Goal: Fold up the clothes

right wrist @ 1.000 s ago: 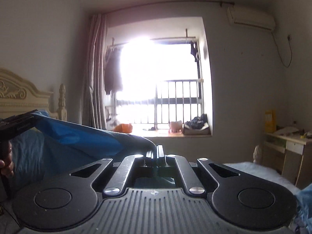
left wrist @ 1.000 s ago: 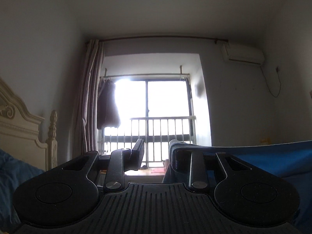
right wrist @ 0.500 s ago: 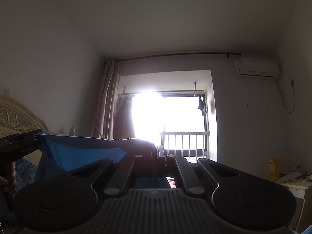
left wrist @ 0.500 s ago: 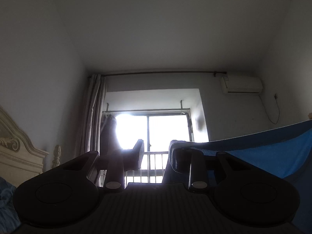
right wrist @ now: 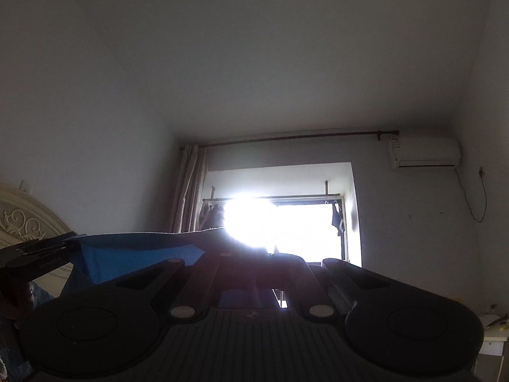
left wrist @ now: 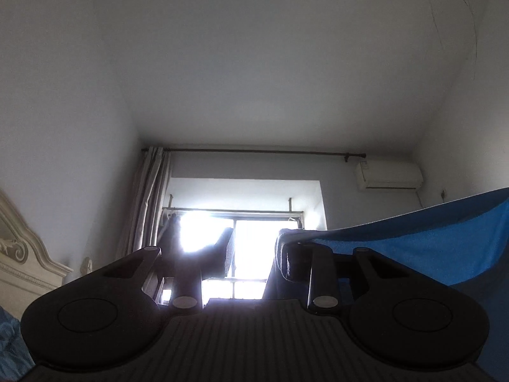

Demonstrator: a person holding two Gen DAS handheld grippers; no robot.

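Note:
A blue garment [left wrist: 429, 248] hangs stretched in the air between my two grippers. In the left wrist view my left gripper [left wrist: 254, 248] points up towards the ceiling. Its jaws stand apart with daylight between them, and the garment's edge is wrapped over the right finger [left wrist: 288, 254]. In the right wrist view my right gripper [right wrist: 267, 251] is shut on the blue garment [right wrist: 133, 251], which runs left to the left gripper [right wrist: 71, 243]. A hand [right wrist: 19, 289] holds that gripper at the left edge.
Ahead is a bright window [left wrist: 261, 238] with a curtain [left wrist: 149, 203] and an air conditioner [right wrist: 423, 152] high on the wall. A cream headboard [left wrist: 19, 261] and blue bedding [left wrist: 9, 334] lie at the left, and a desk [right wrist: 496, 331] at the lower right.
Both grippers have risen and tilted upward, so the ceiling fills more of each view and the window has sunk. The garment has gone up with them, still stretched between them.

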